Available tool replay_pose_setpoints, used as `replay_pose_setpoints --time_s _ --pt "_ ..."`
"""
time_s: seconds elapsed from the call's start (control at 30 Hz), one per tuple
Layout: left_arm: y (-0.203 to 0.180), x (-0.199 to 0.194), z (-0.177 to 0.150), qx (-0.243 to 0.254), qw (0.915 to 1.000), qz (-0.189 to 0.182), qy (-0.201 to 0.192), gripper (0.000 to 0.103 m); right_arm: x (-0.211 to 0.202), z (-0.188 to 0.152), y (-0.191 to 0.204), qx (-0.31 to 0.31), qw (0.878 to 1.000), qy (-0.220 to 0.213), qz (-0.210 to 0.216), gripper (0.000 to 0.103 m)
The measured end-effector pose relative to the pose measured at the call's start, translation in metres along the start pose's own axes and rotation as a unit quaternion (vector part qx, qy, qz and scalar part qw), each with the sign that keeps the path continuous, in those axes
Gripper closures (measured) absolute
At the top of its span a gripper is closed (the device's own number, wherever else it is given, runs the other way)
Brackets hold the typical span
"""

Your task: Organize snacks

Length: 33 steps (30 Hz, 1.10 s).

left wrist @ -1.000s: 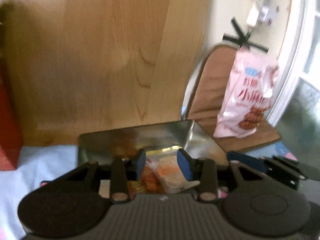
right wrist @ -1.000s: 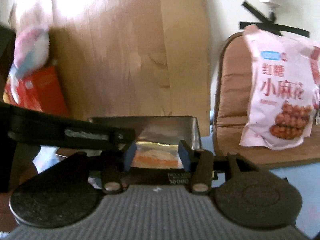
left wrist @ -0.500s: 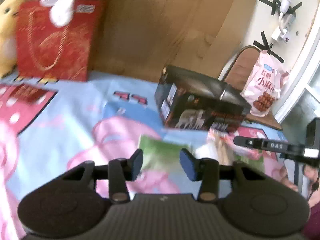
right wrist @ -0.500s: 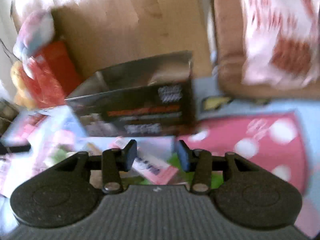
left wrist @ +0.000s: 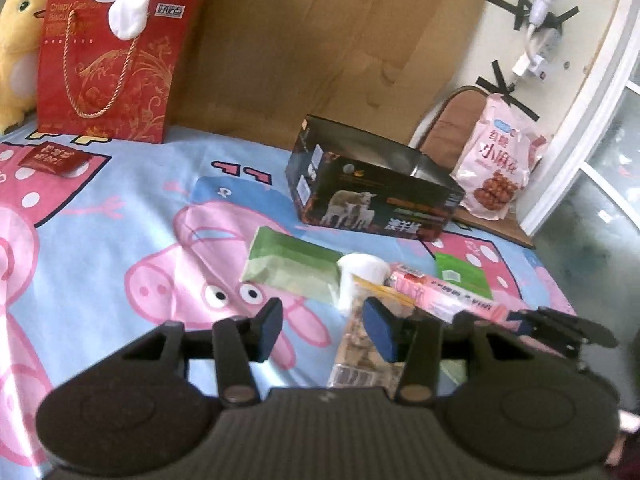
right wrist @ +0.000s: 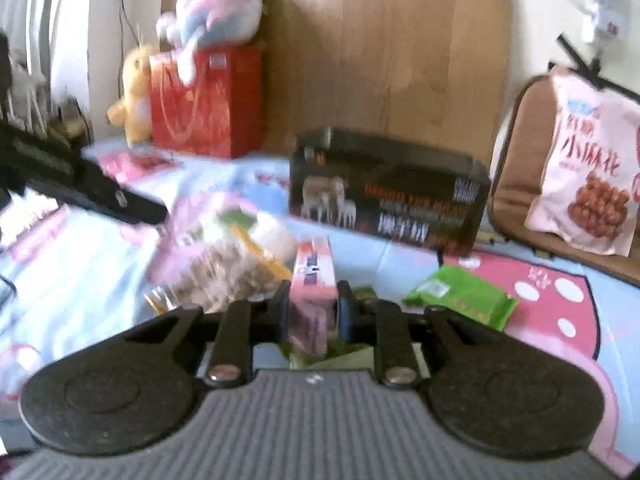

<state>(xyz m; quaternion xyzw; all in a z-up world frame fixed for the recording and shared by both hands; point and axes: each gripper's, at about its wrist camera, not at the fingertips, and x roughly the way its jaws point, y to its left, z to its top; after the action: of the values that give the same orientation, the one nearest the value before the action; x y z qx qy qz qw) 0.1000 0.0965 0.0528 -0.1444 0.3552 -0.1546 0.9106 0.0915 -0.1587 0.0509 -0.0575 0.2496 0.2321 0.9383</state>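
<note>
An open-topped black box [left wrist: 376, 196] stands on the cartoon bedsheet. In front of it lie a pale green packet [left wrist: 292, 264], a clear bag of biscuits [left wrist: 360, 344], a long pink snack box [left wrist: 444, 292] and a small green packet [left wrist: 460, 274]. My left gripper [left wrist: 326, 330] hovers low over the sheet with its jaws opening and nothing between them; the biscuit bag lies just under its right finger. My right gripper [right wrist: 312, 312] is closing on the near end of the pink snack box [right wrist: 314, 276], with both pads against its sides.
A red gift bag [left wrist: 108, 68] and a yellow plush toy [left wrist: 16, 48] stand against the wooden headboard at the back left. A small red packet [left wrist: 54, 158] lies on the sheet. A pink snack bag [left wrist: 496, 168] leans on a brown chair right of the bed.
Both grippers have drawn back from over the black box to the snack pile in front of it. The right jaws have narrowed onto the pink box. The left jaws have widened.
</note>
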Motion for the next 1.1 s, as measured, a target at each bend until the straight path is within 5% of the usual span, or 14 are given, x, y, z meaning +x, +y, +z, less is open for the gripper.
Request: replay_pose_setpoints --time_s 0.23,0.4,0.57,1.1 --pt "-0.009 -0.013 -0.01 0.012 0.9996 -0.027 0.004 0.052 -0.03 -0.025 -0.015 0.041 0.995 0.03 0.087 0.077" --pt "-0.048 0.003 -0.014 0.068 0.9959 -0.055 0.021 0.052 -0.054 -0.044 -0.028 0.054 0.998 0.015 0.024 0.058" --pt "-0.076 0.03 -0.017 0.092 0.9926 -0.059 0.053 0.052 -0.074 -0.052 -0.037 0.055 0.998 -0.012 -0.014 0.058" --pt "-0.078 0.022 -0.046 0.091 0.9901 -0.048 0.095 0.048 -0.084 -0.074 -0.037 0.016 1.0 0.02 0.013 0.053"
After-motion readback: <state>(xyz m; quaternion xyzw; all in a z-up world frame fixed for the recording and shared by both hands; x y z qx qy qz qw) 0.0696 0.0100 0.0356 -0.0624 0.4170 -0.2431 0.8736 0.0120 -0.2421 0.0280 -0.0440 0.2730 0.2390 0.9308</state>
